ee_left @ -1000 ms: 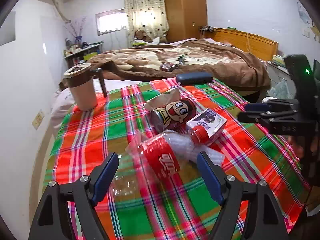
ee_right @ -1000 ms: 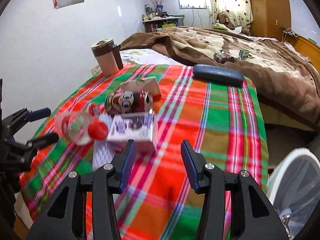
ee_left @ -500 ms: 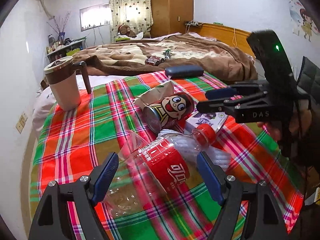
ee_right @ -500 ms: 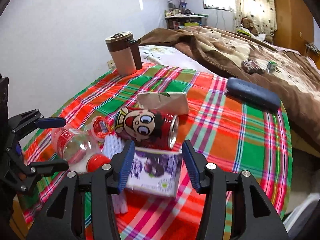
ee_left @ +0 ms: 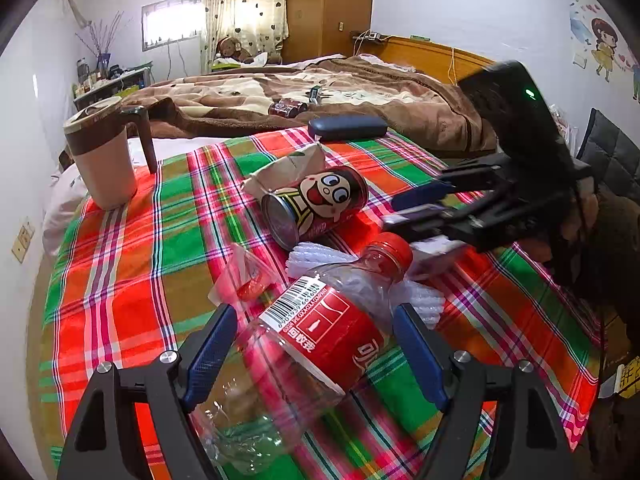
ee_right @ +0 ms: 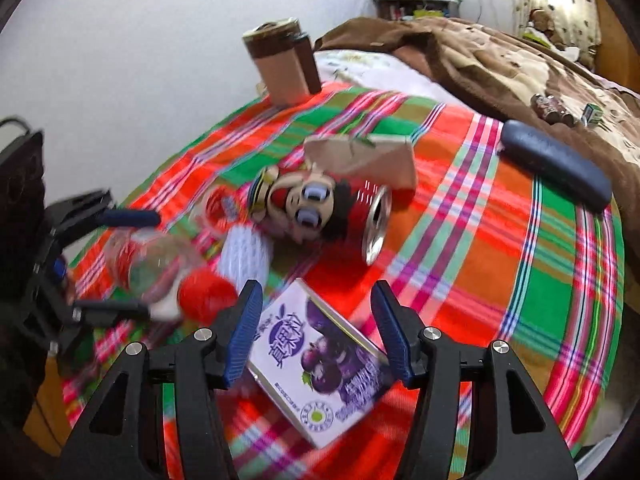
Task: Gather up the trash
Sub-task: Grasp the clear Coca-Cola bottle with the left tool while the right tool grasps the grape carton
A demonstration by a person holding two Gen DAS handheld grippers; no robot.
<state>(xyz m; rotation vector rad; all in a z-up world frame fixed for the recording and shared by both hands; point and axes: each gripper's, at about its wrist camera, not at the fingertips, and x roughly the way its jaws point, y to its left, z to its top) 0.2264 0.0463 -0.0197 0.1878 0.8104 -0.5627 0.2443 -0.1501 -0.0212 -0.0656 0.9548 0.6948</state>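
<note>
The plaid cloth [ee_left: 132, 264] carries the trash cluster. Only the left wrist view shows the clear plastic bottle [ee_left: 320, 340] whole, red label with a barcode and Chinese characters, lying between the left gripper [ee_left: 316, 348] jaws, which stand released around it. Only the right wrist view shows the purple juice carton [ee_right: 320, 356] face (Chinese writing, grape picture), at 6 o'clock from the cartoon can [ee_right: 320, 212]; the right gripper [ee_right: 316, 328] jaws have just been opening and straddle it, not pressing. Counted: one bottle, one can, one carton, one crumpled paper bag [ee_left: 288, 168], one mug [ee_left: 104, 156] at 10 o'clock.
</note>
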